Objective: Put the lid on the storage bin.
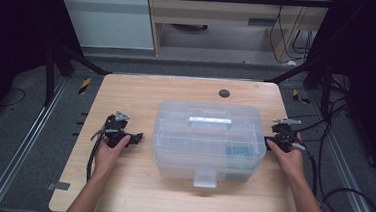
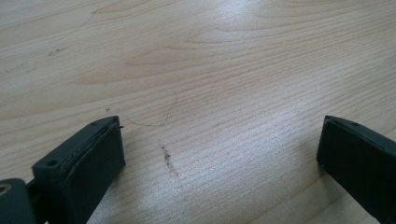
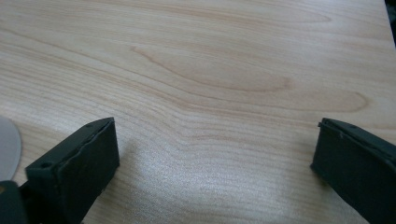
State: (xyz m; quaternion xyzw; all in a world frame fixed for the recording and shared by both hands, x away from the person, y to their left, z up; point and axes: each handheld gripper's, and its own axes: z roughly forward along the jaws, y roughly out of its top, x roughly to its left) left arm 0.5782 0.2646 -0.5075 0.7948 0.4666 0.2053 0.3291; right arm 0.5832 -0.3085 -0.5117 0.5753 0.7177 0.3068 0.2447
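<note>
I hold a two-fingered tool in each hand, resting low on a pale wooden worktop (image 1: 120, 191). In the high view, my left gripper (image 1: 136, 138) sits at centre left of the frame and my right gripper (image 1: 268, 141) at centre right. Between them, in the middle of the frame, stands a clear plastic storage box (image 1: 208, 140) with its lid on.

The left fingers (image 2: 88, 163) are spread as wide as they go and grip nothing; bare wood grain lies between them. The right fingers (image 3: 79, 163) are just as wide and just as empty, with bare wood between them too. A pale rounded edge at the far left of the right gripper view may be the box's corner, but I cannot tell.

The box's long axis runs left to right across the frame. Its front latch (image 1: 205, 177) points toward the bottom of the frame, toward me. A carry handle (image 1: 210, 120) lies flat along the lid, on the same left-to-right line. Something small and teal (image 1: 238, 152) shows through the wall at the lower right of the box.

I judge the work barely begun: the latch looks fastened, the lid is down, and neither tool touches the box. The left one is a little apart from it; the right one is just beside its right end.
</note>
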